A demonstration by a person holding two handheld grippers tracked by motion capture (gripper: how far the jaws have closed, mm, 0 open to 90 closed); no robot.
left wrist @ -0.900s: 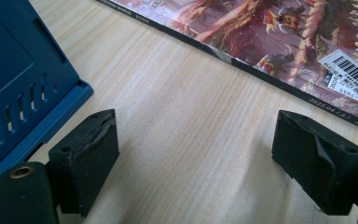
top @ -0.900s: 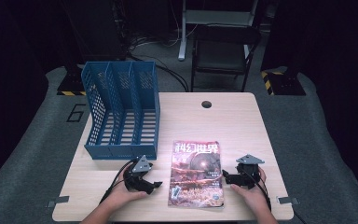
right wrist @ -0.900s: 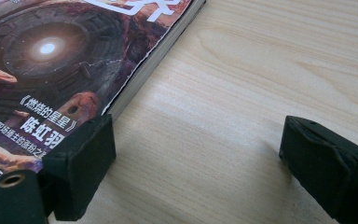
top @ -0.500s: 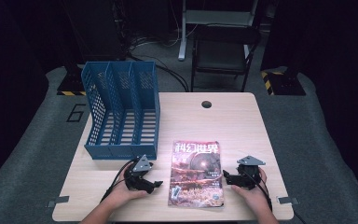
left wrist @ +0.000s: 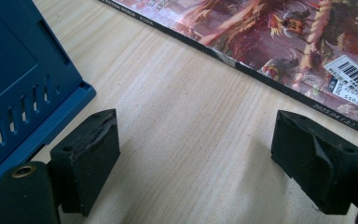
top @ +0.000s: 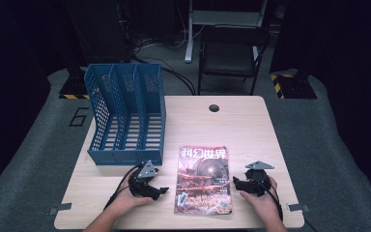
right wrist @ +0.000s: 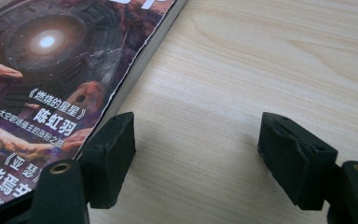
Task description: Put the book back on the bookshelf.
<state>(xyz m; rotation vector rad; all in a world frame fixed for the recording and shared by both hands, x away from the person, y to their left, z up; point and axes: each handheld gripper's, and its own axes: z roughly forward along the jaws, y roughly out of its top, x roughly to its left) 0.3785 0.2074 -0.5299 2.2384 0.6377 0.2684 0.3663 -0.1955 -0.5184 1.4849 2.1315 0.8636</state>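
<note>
Nothing had shifted since a moment before: my left tongs (top: 162,189) and right tongs (top: 235,181) stayed spread and empty, flanking the magazine (top: 204,180) on the counter (top: 251,130); grasp not begun.

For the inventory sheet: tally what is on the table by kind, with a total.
Magazine: 1
Blue file rack: 1
Hand-held grippers: 2, the left gripper and the right gripper, both with jaws open and nothing between them
Total: 4
</note>
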